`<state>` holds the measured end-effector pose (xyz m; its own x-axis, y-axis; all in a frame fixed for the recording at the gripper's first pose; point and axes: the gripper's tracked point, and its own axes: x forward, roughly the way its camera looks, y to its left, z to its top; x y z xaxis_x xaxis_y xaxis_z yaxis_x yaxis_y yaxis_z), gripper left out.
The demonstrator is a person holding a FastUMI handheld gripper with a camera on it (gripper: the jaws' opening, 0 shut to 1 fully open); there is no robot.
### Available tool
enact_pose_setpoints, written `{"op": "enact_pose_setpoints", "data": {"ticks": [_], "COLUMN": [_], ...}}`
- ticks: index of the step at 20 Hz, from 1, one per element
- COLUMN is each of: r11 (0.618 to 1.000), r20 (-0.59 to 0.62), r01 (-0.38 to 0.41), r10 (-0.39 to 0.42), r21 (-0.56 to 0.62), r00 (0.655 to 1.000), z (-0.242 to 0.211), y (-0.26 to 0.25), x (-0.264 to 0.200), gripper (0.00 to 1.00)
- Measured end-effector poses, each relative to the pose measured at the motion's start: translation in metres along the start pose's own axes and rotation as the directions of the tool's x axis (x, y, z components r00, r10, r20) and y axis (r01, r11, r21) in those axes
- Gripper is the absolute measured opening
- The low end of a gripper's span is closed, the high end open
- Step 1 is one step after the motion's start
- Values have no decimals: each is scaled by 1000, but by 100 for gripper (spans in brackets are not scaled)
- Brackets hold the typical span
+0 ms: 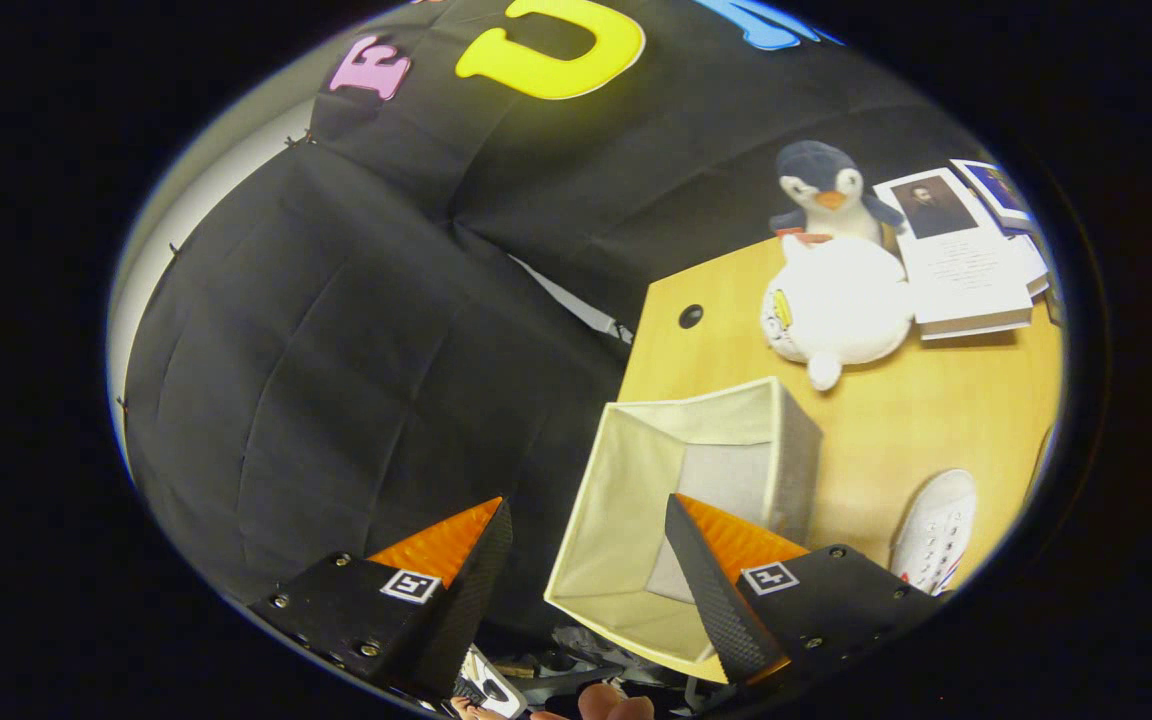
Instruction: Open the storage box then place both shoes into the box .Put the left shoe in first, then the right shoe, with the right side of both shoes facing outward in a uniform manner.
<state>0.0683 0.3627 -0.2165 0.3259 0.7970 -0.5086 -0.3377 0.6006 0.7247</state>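
A beige fabric storage box [636,500] stands open on the wooden table [896,420], its inside bare as far as I can see. My gripper [586,520] is open and holds nothing, tilted above the table's left end; one finger hangs over the box's mouth, the other over the black cloth beside the table. A white sneaker [936,530] lies on the table just right of the box, partly hidden by the gripper body. I see one shoe.
A penguin plush [836,290] sits beyond the box at the back of the table, with a stack of books [966,260] to its right. A small dark hole [691,316] marks the table near its left edge. Fingers of a hand [606,705] show below the gripper.
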Motion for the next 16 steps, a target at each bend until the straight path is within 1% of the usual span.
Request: {"op": "enact_pose_setpoints", "data": {"ticks": [4, 8, 10, 14, 16], "r11": [999, 990, 983, 968, 957], "r20": [12, -10, -36, -80, -120], "r01": [49, 137, 186, 251, 289], "r10": [-49, -137, -186, -250, -286], "r21": [12, -5, -7, 12, 11], "r00": [999, 990, 982, 965, 951], "z": [-3, -15, -27, -49, -62], "y": [-47, -105, -129, -172, -193], "x": [-32, -65, -75, -93, -100], "gripper": [94, 94, 94, 94, 94]}}
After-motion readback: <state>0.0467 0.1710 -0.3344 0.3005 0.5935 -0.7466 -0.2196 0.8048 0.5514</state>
